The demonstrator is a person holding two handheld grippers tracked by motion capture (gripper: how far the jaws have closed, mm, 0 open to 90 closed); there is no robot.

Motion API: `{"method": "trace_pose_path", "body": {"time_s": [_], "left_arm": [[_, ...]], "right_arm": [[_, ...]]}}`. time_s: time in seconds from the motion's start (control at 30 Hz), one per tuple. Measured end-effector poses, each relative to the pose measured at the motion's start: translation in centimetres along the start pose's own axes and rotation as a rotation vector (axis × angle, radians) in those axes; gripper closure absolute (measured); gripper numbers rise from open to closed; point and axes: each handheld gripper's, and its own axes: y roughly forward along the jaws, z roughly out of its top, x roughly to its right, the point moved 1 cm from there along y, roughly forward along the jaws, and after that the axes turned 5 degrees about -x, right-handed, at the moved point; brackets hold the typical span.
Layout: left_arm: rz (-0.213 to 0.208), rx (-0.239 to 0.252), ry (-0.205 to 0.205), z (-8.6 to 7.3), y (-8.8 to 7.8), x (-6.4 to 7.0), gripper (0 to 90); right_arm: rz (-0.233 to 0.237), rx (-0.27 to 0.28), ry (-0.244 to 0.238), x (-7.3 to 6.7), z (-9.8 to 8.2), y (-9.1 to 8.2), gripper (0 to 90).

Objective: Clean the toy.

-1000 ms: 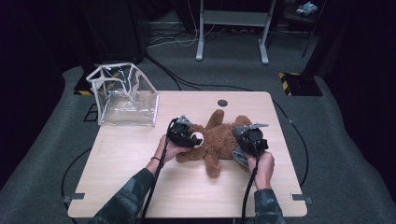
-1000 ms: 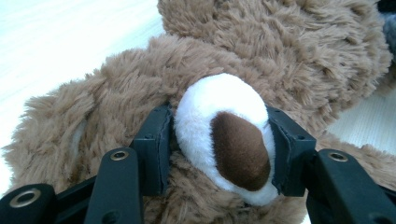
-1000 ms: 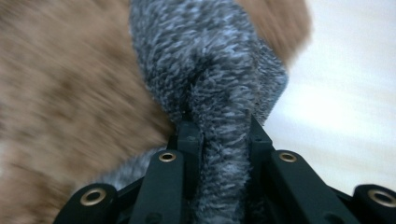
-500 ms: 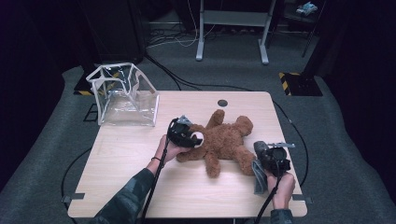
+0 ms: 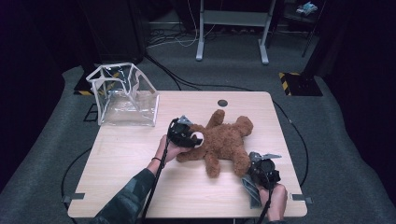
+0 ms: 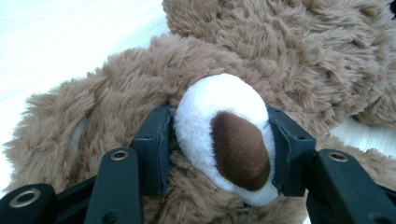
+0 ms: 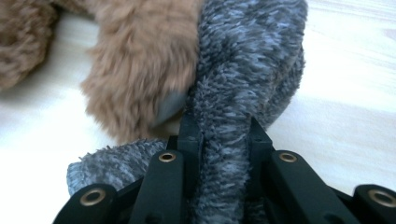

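Pinching a grey fuzzy sock (image 7: 243, 88) at the near right table (image 5: 140, 154) edge, right gripper (image 5: 262, 173) has jaws clamped on the fabric, just beside the teddy bear's (image 5: 224, 140) leg. Left gripper (image 5: 185, 135) farther in, mid-table, jaws clamped on the bear's white muzzle (image 6: 224, 135). Clear plastic bag (image 5: 123, 95) stands far left.
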Motion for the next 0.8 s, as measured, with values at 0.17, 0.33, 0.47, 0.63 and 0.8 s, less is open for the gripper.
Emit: {"method": "trace_pose_path", "body": {"time_s": [0.17,0.33,0.47,0.63,0.8], "left_arm": [[0.003,-0.007,0.006,0.1,0.0,0.0,47.8],[0.003,-0.003,-0.002,0.0,0.0,0.1,47.8],[0.006,-0.006,0.006,0.0,0.0,0.0,47.8],[0.002,-0.003,0.006,0.0,0.0,0.0,47.8],[0.002,-0.001,0.003,0.0,0.0,0.0,47.8]], "right_arm": [[-0.033,0.116,0.053,1.5,1.1,-2.8,74.4],[-0.036,0.168,0.07,1.8,2.9,-2.2,74.6],[0.0,0.11,0.045,0.6,1.9,-0.5,75.1],[0.017,0.037,-0.007,-0.1,0.2,-0.3,75.0],[-0.017,0.141,0.015,1.1,2.1,-3.0,74.7]]}}
